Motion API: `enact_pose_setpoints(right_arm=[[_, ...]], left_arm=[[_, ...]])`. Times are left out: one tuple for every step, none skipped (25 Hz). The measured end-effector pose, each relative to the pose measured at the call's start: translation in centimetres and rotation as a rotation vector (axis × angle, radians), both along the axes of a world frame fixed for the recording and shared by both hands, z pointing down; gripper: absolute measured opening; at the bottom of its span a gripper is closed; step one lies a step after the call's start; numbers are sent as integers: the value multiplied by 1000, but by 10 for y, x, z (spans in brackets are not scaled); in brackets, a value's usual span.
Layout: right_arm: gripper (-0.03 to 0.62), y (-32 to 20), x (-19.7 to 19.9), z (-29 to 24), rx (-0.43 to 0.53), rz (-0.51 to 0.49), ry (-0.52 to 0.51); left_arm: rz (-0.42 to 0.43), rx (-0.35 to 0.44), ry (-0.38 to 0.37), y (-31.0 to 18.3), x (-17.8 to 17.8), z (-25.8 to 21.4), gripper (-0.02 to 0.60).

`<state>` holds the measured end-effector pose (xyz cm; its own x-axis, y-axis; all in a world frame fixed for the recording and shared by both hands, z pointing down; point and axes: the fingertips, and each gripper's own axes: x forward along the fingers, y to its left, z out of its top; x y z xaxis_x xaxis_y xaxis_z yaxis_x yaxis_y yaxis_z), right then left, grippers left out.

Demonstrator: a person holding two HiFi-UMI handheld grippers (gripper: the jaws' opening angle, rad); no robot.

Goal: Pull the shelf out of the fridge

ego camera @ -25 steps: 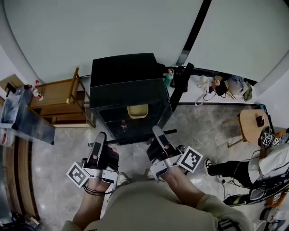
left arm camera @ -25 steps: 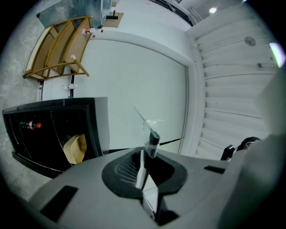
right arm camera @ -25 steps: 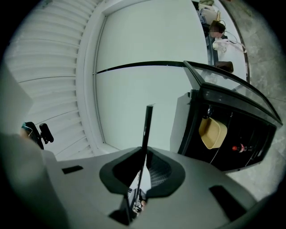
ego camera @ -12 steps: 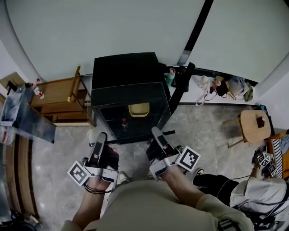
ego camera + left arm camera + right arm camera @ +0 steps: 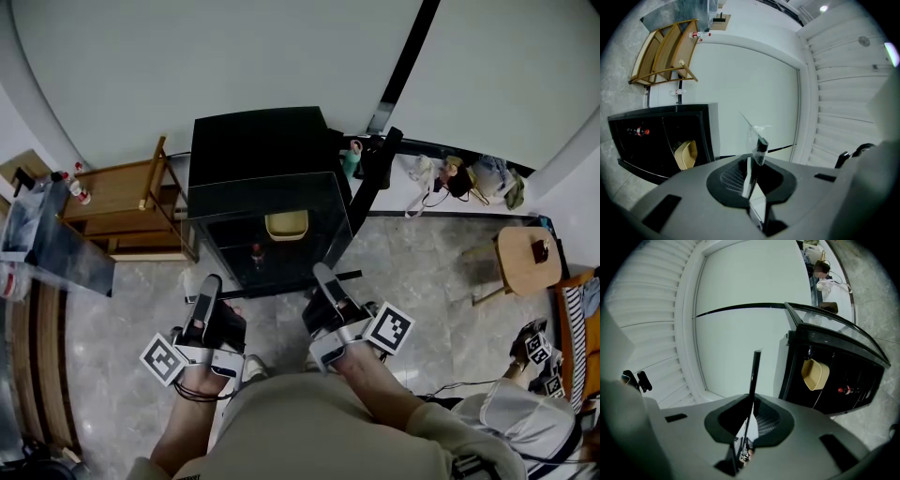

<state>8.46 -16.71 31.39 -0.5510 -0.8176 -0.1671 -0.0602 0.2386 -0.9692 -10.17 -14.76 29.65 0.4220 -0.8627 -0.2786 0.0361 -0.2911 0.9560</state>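
- glass, basically: the shelf [image 5: 753,380] is a thin pane. both gripper views catch it edge-on, so it reads as a skinny line running out ahead of the jaws.
- the right gripper [image 5: 323,275] has its jaws pinched nearly together on that pane, one pad on each face. nothing else is in there.
- same deal for the left gripper [image 5: 208,286], clamped tight on the shelf. in its own view the pane looks clear, with a little black piece at the far tip.
- so the shelf is out of the fridge [image 5: 258,141], held between the two grippers in front of it. in both gripper views its line passes clear of the fridge body.
- the fridge is a small black box against the white wall, and you can see into it from the front. inside there's a tan tub [image 5: 286,227], and below that in the head view a small bottle with a red cap [image 5: 255,253].
- a wooden rack [image 5: 117,202] stands just beside the fridge on the left, and a round wooden stool [image 5: 525,258] sits well off to the right. there's a pile of clutter [image 5: 459,178] along the wall between them.
- another person [image 5: 511,422] is down in the bottom right corner, with marker cubes [image 5: 534,349] near them.
- the floor [image 5: 422,272] is grey, marble-looking tile.
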Motion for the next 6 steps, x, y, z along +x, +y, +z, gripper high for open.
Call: enact_pose_setpoints(right_arm=[[15,0,0,1,-3,0,-1],[14,1,0,1,-4,0,0],[14,1,1,2,-5,0,1],[15,1,1,2,-5,0,2],[14,1,1,3,-5,0,3],[15,1,1,3,-5,0,5]], left_arm=[[0,-4,2,0,0,1,26],[-1,-8,3,0,0,2,26],[-1,-10,3,1,0,3,26],[-2,-12,3,1,0,4,26],[-2,-13,2,1,0,4,26],[-3,-14,0,1,0,5,26]])
